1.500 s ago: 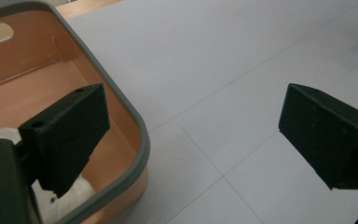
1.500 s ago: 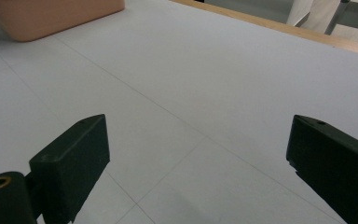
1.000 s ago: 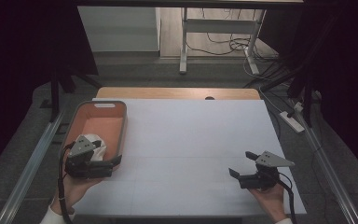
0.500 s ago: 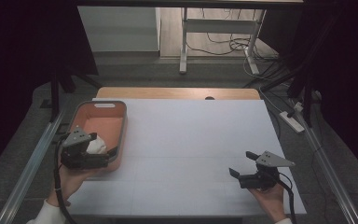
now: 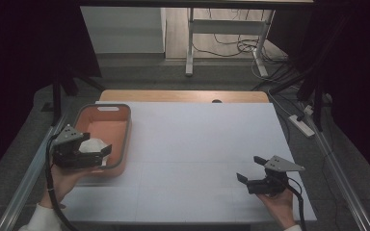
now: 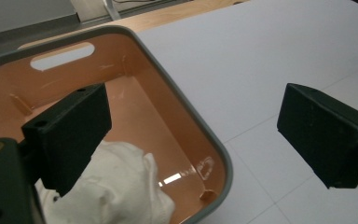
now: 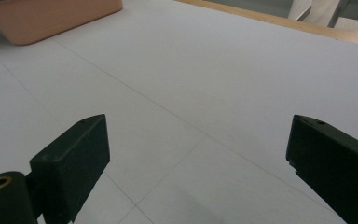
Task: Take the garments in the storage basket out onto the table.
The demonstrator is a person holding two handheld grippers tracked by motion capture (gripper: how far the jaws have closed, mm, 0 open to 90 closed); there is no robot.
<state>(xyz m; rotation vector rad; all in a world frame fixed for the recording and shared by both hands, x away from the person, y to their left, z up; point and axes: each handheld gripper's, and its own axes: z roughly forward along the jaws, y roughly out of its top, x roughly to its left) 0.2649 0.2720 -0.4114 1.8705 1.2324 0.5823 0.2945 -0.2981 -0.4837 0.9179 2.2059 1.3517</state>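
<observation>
A white-topped table stood in a dim room, its wooden far edge showing and desk legs and loose cables on the floor beyond. Seen from the high view, an orange bin with a grey rim sat at the table's left side. The left gripper hung over the bin's near end, jaws spread wide, with a crumpled white cloth lying inside the bin just beneath it. Well to the right of the bin, near the table's front edge, the right gripper rested in the person's hand, low over the bare surface, jaws wide and empty.

In the left gripper view, the cloth lay bunched on the bin's floor against the near wall, beside one jaw but not clamped; the other jaw stood outside the bin's rim, over the table.

In the right gripper view, the jaws stood far apart over blank tabletop, with a corner of the bin far off at upper left.

The step appeared to be the drop into the bin, with the cloth apparently let go. The next move likely called for lifting the left gripper straight up, clear of the rim. The rim between the jaws was the one thing in the way; nothing else crowded the table.
</observation>
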